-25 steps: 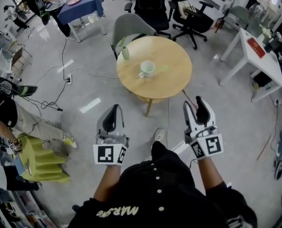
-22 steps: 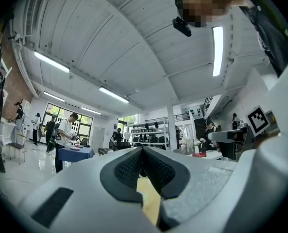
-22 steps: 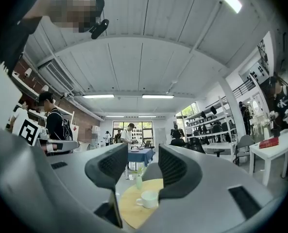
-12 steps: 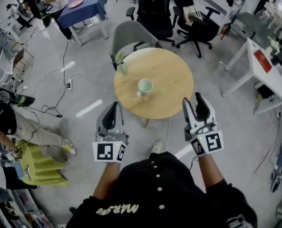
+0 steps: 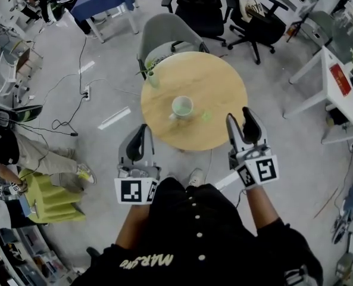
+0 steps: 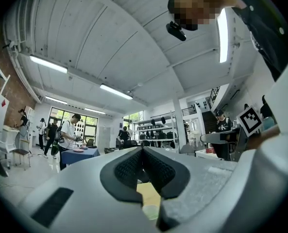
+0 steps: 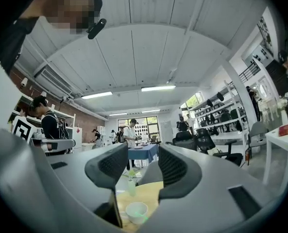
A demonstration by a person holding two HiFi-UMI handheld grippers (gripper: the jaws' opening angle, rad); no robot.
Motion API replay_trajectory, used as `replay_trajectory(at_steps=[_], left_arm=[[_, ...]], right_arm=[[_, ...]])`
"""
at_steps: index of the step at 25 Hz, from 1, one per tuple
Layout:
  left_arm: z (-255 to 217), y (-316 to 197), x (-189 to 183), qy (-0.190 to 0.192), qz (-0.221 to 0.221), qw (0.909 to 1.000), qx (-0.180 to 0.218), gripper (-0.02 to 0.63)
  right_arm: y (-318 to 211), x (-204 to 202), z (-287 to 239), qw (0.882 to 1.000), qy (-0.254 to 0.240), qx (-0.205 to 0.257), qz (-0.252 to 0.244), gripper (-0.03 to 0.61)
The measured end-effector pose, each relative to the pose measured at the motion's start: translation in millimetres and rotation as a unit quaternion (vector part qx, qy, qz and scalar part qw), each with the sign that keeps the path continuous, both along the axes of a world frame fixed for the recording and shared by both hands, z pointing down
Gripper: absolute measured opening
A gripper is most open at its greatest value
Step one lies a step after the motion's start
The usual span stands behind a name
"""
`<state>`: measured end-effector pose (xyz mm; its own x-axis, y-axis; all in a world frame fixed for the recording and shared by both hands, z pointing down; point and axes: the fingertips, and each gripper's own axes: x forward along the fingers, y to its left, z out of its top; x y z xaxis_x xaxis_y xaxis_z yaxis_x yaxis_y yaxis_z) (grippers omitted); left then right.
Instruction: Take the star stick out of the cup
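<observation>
A white cup (image 5: 181, 106) stands near the middle of a round wooden table (image 5: 218, 82). A small pale green object (image 5: 206, 117) lies just right of the cup, too small to tell whether it is the star stick. My left gripper (image 5: 141, 131) hovers off the table's near left edge, shut with nothing in it. My right gripper (image 5: 240, 117) is open and empty over the near right edge. In the right gripper view the cup (image 7: 136, 211) shows low between the right gripper (image 7: 143, 164) jaws. The left gripper (image 6: 143, 152) has its pads meeting.
A slim vase with a green sprig (image 5: 152, 76) stands at the table's far left edge. A grey chair (image 5: 167, 37) sits behind the table, with black office chairs (image 5: 203, 8) further back. Cables (image 5: 75, 94) cross the floor on the left and a white desk (image 5: 343, 82) stands at the right.
The table and cup have come closer in the head view. Both grippers now reach the table's near edge. The jaws stand as before.
</observation>
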<state>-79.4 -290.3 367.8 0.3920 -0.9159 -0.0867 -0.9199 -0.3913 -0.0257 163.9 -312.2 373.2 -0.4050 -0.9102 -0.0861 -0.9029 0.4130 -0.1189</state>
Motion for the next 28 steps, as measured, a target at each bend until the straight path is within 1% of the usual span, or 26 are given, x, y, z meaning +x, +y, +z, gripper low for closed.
replay_trajectory(at_steps=[3,7,10,12,13,15,18,20,22,24,26,28], left_arm=[[13.2,-17.9,-3.4,-0.005,0.005,1.0000,-0.007,-0.006],[25.4,-50.8,-2.0,0.010,0.024,0.9996,-0.015,-0.006],[32.1,-75.2,1.3,0.014,0.037,0.9989,-0.026,-0.006],[39.8,-90.3,4.8,-0.005,0.048,0.9985,-0.024,-0.006],[43.5,-97.1,7.8,-0.014,0.055,0.9982,-0.020,-0.006],[49.8,-107.3,16.2,-0.021,0.071,0.9972,-0.015,-0.006],[64.3,-117.3,26.8,-0.026,0.087,0.9955,-0.028,-0.006],[74.5,-125.2,30.4,-0.027,0.092,0.9948,-0.035,-0.006],[82.2,-130.7,33.4,-0.038,0.096,0.9939,-0.037,-0.006],[85.5,-133.4,36.7,-0.053,0.103,0.9926,-0.036,-0.006],[88.2,-136.3,38.0,-0.057,0.107,0.9919,-0.038,-0.006],[92.9,-139.2,36.2,-0.057,0.106,0.9918,-0.044,-0.006]], right_arm=[[-22.8,-8.7,20.9,1.000,0.001,-0.022,-0.004,0.187],[-55.5,-13.7,53.6,0.998,0.004,-0.064,0.001,0.187],[-80.9,-7.2,81.0,0.994,-0.011,-0.111,0.014,0.189],[-98.8,-2.5,107.0,0.987,-0.033,-0.155,0.023,0.187],[-106.4,-1.3,123.8,0.982,-0.044,-0.183,0.026,0.185],[-115.1,-1.4,162.8,0.967,-0.062,-0.246,0.030,0.186],[-115.3,-7.9,218.3,0.936,-0.095,-0.338,0.025,0.178],[-116.4,-14.7,246.1,0.917,-0.112,-0.382,0.015,0.164],[-117.6,-20.7,265.5,0.903,-0.123,-0.412,0.011,0.144],[-117.7,-25.1,277.9,0.890,-0.132,-0.437,0.013,0.147],[-119.0,-29.8,284.8,0.880,-0.143,-0.453,0.010,0.142],[-120.6,-34.4,288.9,0.873,-0.151,-0.463,0.007,0.130]])
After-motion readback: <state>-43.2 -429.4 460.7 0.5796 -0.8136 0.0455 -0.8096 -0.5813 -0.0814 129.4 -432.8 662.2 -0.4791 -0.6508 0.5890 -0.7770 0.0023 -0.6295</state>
